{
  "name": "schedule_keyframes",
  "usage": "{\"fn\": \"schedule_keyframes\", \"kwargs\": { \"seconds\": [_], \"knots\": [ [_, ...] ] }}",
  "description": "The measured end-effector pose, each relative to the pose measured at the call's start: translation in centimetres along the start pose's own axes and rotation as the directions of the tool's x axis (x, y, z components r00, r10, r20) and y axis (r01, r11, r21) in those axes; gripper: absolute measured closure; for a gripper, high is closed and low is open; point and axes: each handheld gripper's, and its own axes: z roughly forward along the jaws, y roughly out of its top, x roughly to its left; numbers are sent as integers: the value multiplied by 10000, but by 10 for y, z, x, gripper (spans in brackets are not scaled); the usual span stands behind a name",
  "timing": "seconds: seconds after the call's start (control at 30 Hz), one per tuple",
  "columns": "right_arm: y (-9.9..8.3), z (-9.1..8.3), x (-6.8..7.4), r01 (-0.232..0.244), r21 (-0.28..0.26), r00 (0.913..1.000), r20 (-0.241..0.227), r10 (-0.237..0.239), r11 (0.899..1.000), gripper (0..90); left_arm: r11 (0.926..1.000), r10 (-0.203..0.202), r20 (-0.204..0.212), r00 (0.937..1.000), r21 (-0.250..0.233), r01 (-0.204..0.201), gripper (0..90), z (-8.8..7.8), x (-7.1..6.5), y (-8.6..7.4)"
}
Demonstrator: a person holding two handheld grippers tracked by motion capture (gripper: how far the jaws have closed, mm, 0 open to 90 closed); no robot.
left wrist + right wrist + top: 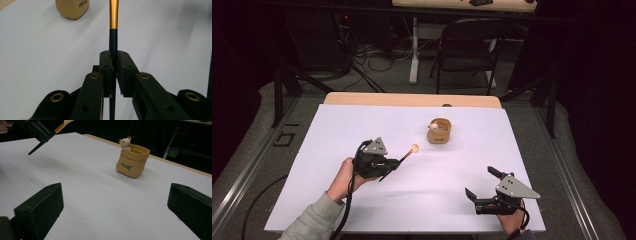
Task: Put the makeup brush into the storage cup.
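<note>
My left gripper (pixel 393 163) is shut on a slim stick (pixel 407 154) with a dark handle, a gold band and a round peach tip, which is held above the white sheet and points toward the pouch. In the left gripper view the jaws (pixel 113 60) clamp the dark handle, and the gold band (pixel 113 15) runs up out of frame. A tan fabric pouch (pixel 439 132) with a small bear figure (pixel 125 143) at its rim stands upright mid-table. My right gripper (pixel 480 182) rests open near the front right, its pads (pixel 40 207) wide apart and empty, facing the pouch (pixel 132 162).
A white sheet (pixel 362 200) covers the wooden table (pixel 412 99). A dark folding chair (pixel 467 45) and cables lie on the floor beyond the far edge. The left gripper (pixel 42 131) and its stick (pixel 59 127) hang at the upper left of the right gripper view.
</note>
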Motion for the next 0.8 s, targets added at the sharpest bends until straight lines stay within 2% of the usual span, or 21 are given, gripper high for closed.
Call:
{"fn": "schedule_keyframes", "kwargs": {
  "seconds": [0.43,0.77,0.8],
  "knots": [
    [0,0,0,-15,35,10000,-18,15,10000,0,9987,70,-10,10000,-496,-70,826,6,-4,-2],
    [0,0,0,-11,61,10000,-53,12,10000,0,9934,122,-125,9998,-1137,-135,826,9,-7,-3],
    [0,1,0,-20,41,10000,-47,20,10000,0,9931,110,-36,9999,-1166,-114,826,9,-7,-4]
  ]
}}
